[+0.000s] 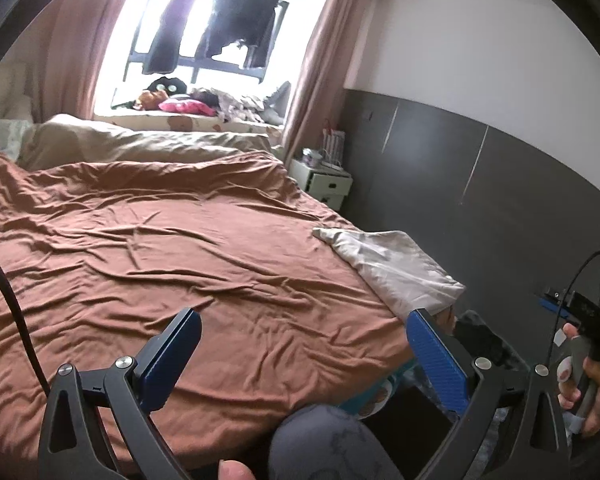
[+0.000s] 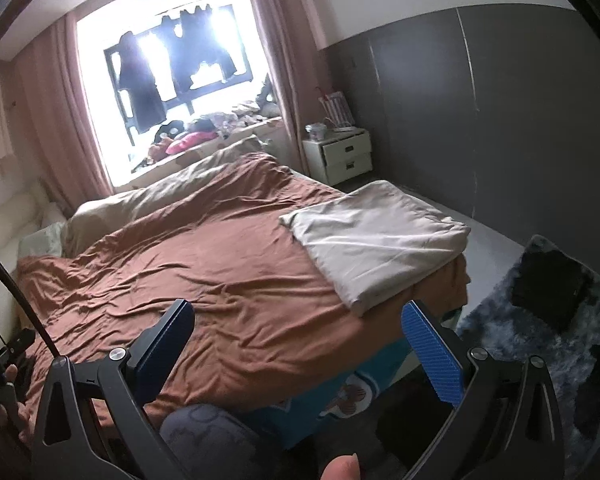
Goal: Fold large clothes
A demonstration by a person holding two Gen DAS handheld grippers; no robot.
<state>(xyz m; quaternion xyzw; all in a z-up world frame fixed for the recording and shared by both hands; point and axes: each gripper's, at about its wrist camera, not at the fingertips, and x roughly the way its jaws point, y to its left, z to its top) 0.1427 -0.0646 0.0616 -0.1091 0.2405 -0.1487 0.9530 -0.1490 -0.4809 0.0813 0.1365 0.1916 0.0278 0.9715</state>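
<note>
We see left gripper (image 1: 304,354) fingers spread wide, nothing between; right gripper (image 2: 298,344) fingers likewise wide, empty. Both hover over brown bedspread (image 2: 220,280). Folded pale cloth (image 2: 376,236) lies at bed's right corner, apart from both.

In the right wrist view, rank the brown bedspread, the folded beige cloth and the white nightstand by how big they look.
1. brown bedspread
2. folded beige cloth
3. white nightstand, though it stands farther from the camera, so its true size is unsure.

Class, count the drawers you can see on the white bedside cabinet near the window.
2: upper drawer and lower drawer, stacked on the white bedside cabinet beside the curtain.
</note>
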